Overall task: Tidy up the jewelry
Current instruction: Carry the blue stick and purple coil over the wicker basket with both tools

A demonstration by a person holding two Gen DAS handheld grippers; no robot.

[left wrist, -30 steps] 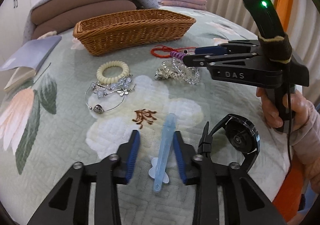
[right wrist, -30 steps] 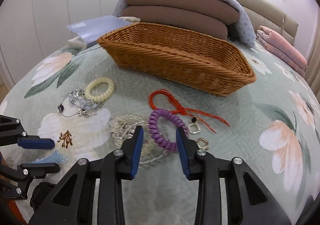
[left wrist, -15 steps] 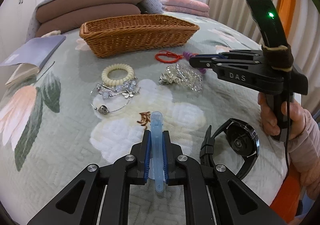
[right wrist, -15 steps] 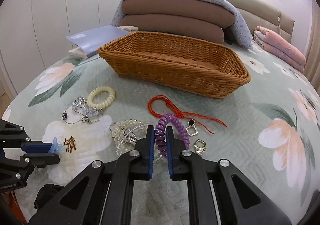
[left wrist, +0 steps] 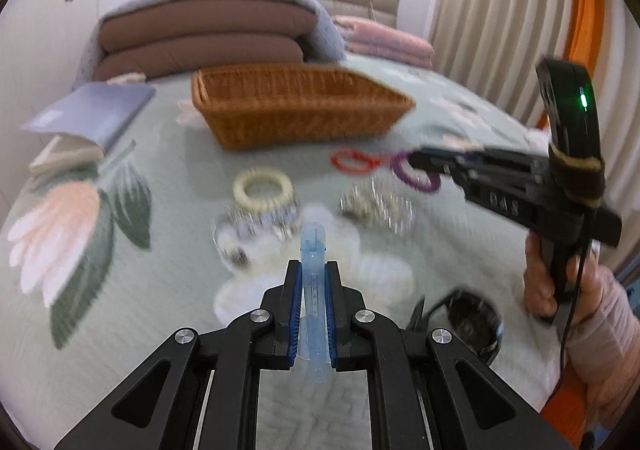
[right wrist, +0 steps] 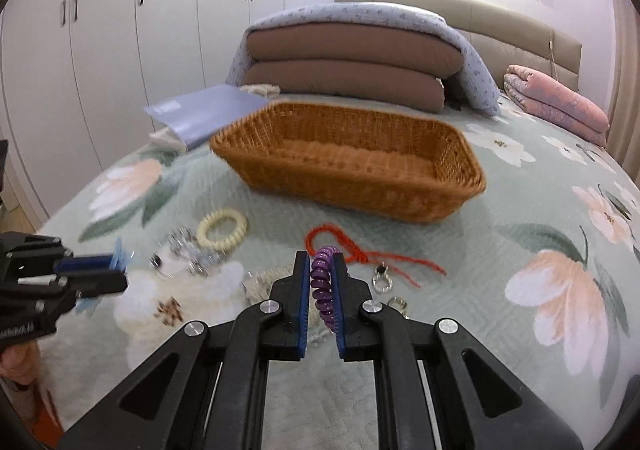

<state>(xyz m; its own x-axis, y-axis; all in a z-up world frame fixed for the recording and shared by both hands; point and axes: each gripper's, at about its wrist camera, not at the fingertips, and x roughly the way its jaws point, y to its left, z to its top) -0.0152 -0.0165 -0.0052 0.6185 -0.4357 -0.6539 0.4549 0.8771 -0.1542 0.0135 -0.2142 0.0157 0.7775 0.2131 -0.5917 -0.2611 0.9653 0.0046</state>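
1. The left gripper (left wrist: 313,320) jaws squeeze a blue clip (left wrist: 314,282), light and stiff, by its middle.
2. The right gripper (right wrist: 321,300) jaws pinch a purple coil (right wrist: 323,286), soft and springy, above the bed (right wrist: 520,217).
3. Far off sits the basket (right wrist: 352,185).

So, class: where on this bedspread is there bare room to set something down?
Free: the bedspread right of the wicker basket and beyond the red cord. Crowded: in front of the basket, from the cream hair tie to the rings.
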